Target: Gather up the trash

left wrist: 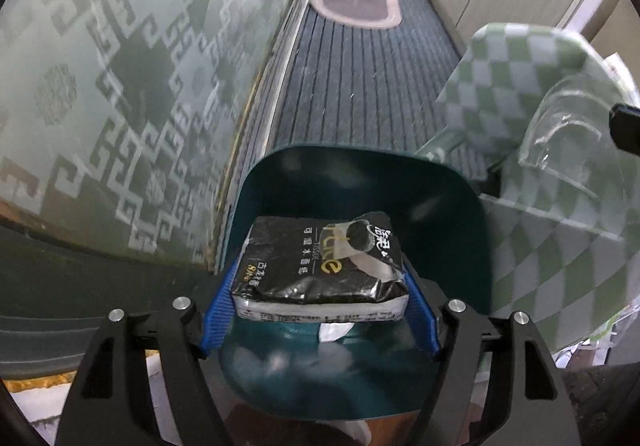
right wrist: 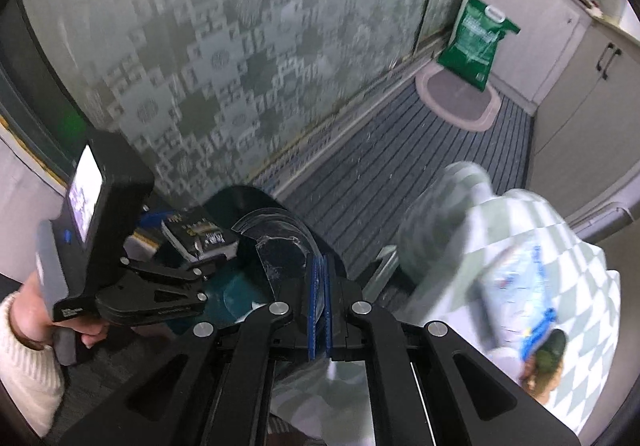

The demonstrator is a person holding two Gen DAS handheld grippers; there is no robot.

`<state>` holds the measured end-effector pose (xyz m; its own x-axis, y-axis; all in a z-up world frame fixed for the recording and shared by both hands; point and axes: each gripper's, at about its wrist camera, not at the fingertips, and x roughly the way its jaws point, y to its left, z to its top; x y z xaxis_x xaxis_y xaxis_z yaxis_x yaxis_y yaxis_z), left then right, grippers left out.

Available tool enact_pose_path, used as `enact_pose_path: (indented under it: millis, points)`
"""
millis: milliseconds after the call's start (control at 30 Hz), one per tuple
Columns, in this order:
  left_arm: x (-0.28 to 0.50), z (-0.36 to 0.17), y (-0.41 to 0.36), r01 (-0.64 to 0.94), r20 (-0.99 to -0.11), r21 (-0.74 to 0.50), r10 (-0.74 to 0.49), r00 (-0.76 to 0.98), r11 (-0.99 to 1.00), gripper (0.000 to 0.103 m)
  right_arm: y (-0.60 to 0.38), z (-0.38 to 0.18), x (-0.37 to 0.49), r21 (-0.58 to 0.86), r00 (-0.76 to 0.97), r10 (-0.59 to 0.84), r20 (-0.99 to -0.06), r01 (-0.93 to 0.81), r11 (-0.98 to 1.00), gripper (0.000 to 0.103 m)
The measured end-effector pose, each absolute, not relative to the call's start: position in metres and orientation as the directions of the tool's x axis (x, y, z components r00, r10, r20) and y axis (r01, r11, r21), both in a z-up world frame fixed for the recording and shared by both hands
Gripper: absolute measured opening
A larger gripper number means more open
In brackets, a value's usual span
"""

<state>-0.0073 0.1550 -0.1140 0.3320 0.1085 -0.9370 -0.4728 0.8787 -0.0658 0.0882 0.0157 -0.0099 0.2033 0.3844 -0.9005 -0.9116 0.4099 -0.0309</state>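
1. The left gripper (left wrist: 320, 298) has its blue pads spread wide and clamped on the ends of a black foil tissue pack (left wrist: 320, 266), long axis running crosswise between the jaws.
2. The dark teal plastic bin (left wrist: 360, 198) sits directly below it, mouth up, so I'd guess it's basically a straight drop.
3. The right gripper (right wrist: 320, 310) is pinched flat on a clear crinkly plastic sheet (right wrist: 276, 242), hanging over the same bin's rim.

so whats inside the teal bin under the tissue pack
Inside the teal bin, white crumpled pieces show below the tissue pack. The pack and left gripper cover the rest.
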Motion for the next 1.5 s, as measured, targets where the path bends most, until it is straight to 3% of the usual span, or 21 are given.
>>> enact_pose_path:
  millis: [300, 733, 767, 800, 867, 1200, 1500]
  points:
    - [-0.021, -0.112, 0.159, -0.472, -0.939, -0.06, 0.111, 0.326, 0.879, 0.086, 0.038, -0.053, 0.087, -0.057, 0.173, 0.262, -0.949, -0.917, 0.395, 0.003]
    - [-0.032, -0.091, 0.155, -0.452, -0.924, -0.052, 0.129, 0.361, 0.891, 0.087, 0.058, -0.079, 0.072, -0.054, 0.128, 0.186, -0.974, -0.931, 0.36, 0.003]
    - [-0.032, -0.089, 0.156, -0.452, -0.922, -0.052, 0.13, 0.364, 0.891, 0.087, 0.058, -0.08, 0.073, -0.051, 0.125, 0.184, -0.975, -0.93, 0.364, 0.011]
    - [-0.033, -0.087, 0.156, -0.452, -0.919, -0.053, 0.133, 0.37, 0.891, 0.087, 0.058, -0.08, 0.073, -0.047, 0.121, 0.181, -0.976, -0.929, 0.366, 0.028]
    - [-0.035, -0.08, 0.155, -0.45, -0.911, -0.055, 0.14, 0.389, 0.891, 0.087, 0.058, -0.081, 0.072, -0.038, 0.113, 0.184, -0.976, -0.929, 0.368, 0.042]
    - [-0.049, -0.04, 0.154, -0.444, -0.818, -0.071, 0.202, 0.538, 0.893, 0.083, 0.059, -0.068, 0.072, -0.004, 0.1, 0.239, -0.966, -0.927, 0.375, 0.042]
    - [-0.058, -0.008, 0.144, -0.409, -0.695, -0.112, 0.223, 0.683, 0.906, 0.08, 0.038, -0.021, 0.085, 0.037, 0.151, 0.392, -0.907, -0.901, 0.431, 0.044]
